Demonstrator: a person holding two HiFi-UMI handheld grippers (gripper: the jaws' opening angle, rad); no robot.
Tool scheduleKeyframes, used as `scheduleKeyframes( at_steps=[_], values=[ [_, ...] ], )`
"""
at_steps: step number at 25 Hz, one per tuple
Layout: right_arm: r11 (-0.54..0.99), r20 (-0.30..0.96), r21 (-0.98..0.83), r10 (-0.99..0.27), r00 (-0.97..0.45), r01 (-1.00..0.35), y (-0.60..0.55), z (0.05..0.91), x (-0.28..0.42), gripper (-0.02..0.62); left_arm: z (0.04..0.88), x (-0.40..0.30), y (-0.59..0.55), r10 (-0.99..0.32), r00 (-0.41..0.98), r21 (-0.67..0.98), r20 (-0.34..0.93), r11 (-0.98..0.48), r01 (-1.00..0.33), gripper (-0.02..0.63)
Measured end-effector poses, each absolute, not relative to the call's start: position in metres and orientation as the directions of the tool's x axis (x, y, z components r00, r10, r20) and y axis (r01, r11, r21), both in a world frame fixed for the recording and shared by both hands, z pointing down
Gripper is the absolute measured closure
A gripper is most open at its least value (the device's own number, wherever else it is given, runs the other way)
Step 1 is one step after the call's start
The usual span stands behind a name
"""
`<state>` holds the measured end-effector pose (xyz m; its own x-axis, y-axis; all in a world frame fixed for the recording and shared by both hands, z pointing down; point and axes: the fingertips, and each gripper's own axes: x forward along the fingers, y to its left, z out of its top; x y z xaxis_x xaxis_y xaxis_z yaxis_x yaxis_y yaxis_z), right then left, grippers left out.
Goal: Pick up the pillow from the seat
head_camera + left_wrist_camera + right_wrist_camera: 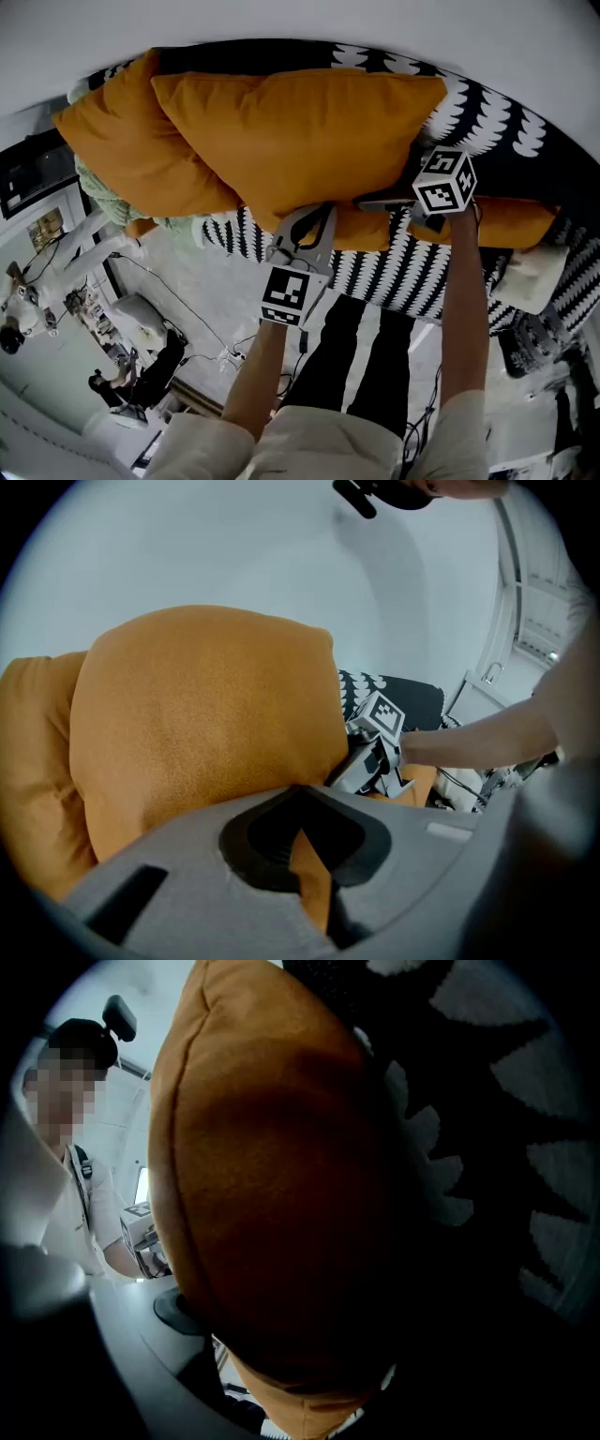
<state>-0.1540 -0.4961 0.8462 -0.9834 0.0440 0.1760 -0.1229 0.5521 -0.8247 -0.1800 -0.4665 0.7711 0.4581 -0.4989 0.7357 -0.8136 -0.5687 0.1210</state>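
The orange pillow (300, 131) is held up in front of the seat (497, 122), which wears a black cover with a white leaf pattern. The pillow's lower edge is taken at two places. The left gripper (314, 214) is closed on that edge: in the left gripper view a fold of the pillow's (197, 724) orange cloth is pinched between the grey jaws. The right gripper (386, 202) holds the same edge further to the person's right. In the right gripper view the pillow (272, 1194) fills the space between the jaws and sits close against the camera, with the patterned seat (497, 1157) behind it. The right gripper (375, 752) also shows beyond the pillow's corner in the left gripper view. A second orange pillow (131, 150) lies just behind the held one and touches it on the left. A pale green knitted cloth (112, 202) hangs below the second pillow. Another orange cushion (514, 220) and a white cushion (536, 277) lie on the seat at the right.
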Motion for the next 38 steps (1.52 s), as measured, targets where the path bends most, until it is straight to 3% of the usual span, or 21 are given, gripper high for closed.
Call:
scheduleKeyframes(
  at_steps=[5,14,23,38],
  values=[
    [0.564,0.18,-0.82,0.092,-0.979,-0.098,-0.487,0.835,-0.165,0.095,0.772,-0.181,-0.471,-0.481,0.475,0.146,0.737,-0.573,-0.806,0.597],
    [0.566,0.308,-0.784,-0.004,-0.951,-0.256,-0.493,0.844,-0.174,0.097,0.777,-0.191,-0.476,-0.476,0.449,0.146,0.757,-0.546,-0.825,0.597],
    [0.516,0.357,-0.775,-0.119,-0.926,-0.365,-0.484,0.823,-0.172,0.106,0.758,-0.199,-0.466,-0.495,0.429,0.149,0.756,-0.509,-0.848,0.597],
    [0.389,0.444,-0.775,-0.226,-0.867,-0.498,-0.44,0.76,-0.193,0.268,0.709,-0.224,-0.443,-0.562,0.413,0.219,0.717,-0.382,-0.898,0.597]
  ],
)
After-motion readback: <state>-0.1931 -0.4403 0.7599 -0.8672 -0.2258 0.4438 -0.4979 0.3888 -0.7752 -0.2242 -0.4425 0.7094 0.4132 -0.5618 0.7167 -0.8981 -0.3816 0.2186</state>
